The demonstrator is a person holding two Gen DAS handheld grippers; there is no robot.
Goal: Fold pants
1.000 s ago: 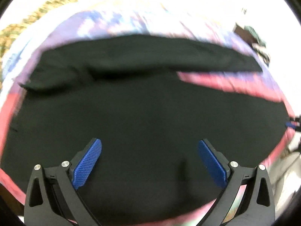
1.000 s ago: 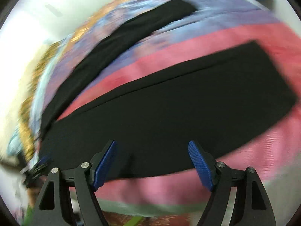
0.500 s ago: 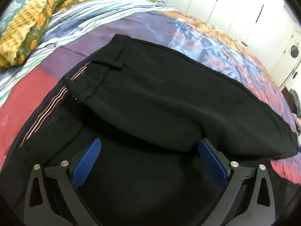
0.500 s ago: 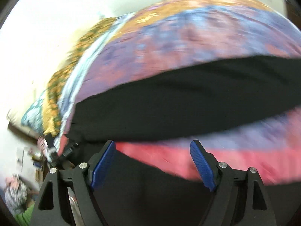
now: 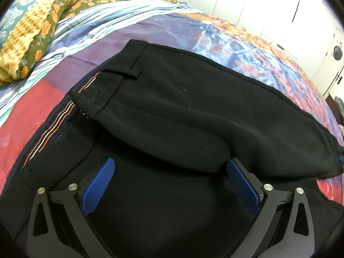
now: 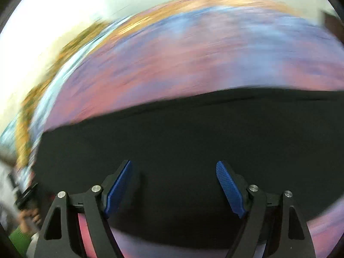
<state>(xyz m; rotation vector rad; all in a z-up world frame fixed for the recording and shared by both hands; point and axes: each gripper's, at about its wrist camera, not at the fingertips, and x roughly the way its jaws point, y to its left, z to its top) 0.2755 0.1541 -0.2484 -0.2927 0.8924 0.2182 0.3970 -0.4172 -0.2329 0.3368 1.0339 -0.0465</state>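
Pants (image 5: 182, 111), black, lie on the patchwork bedspread (image 5: 38, 99), waistband end at left w/ one half folded over the other. Left gripper (image 5: 169, 185) and right gripper (image 6: 174, 185) both hang w/ fingers apart, nothing clamped. Risk: top layer's near edge sags loose, so a grab may catch only one layer & skew the fold; right view blurred.

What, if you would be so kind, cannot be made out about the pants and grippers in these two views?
- Left wrist view: the pants run off the lower edge; the folded-over layer hides what lies beneath it.
- Left gripper: fold edge covers its right fingertip, so contact is unclear.
- Right wrist view: motion blur smears the bedspread and pants edge.
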